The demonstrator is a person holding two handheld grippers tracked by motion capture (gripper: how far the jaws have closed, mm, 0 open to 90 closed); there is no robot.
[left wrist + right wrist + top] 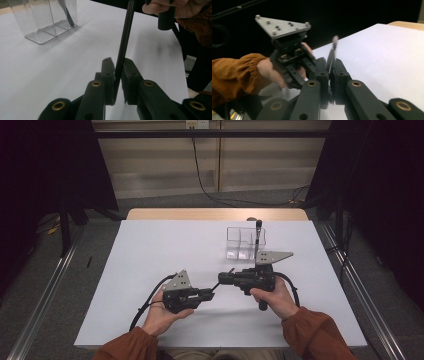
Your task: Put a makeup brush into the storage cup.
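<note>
Pinching a thin, stiff black stick (124, 40) between them above the white worktop (150, 270), both the left tongs (117, 65) and right tongs (331, 67) are pressed together on it. It looks light and slippery, so gripping near its middle seems safest.

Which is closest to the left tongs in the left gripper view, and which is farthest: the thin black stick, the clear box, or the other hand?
1. Thin black stick: pinched right between the left tongs, rising up from them.
2. Other hand: farther off, top right, holding the other gripper's black handle.
3. Clear box: farthest, top left on the white table, with a dark pen-like thing standing inside.
</note>
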